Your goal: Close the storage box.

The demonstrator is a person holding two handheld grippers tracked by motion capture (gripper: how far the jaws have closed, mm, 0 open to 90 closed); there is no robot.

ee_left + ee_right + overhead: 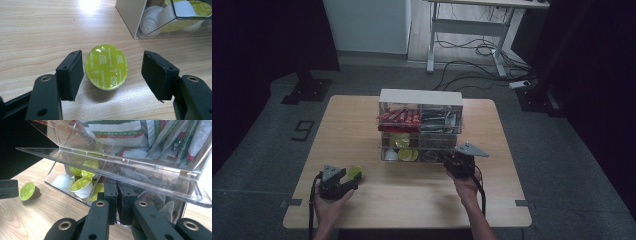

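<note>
Coffee capsule on its side, green lid facing the released left gripper, right gripper clenched

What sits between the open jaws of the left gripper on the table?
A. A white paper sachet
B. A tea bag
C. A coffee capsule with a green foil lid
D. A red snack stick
C: in the left gripper view a coffee capsule with a green foil lid lies on the wooden table, between the open jaws of the left gripper, untouched.

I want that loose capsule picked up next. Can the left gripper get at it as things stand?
Probably yes: the capsule lies on bare table between the open jaws of the left gripper, nothing blocking.
</note>
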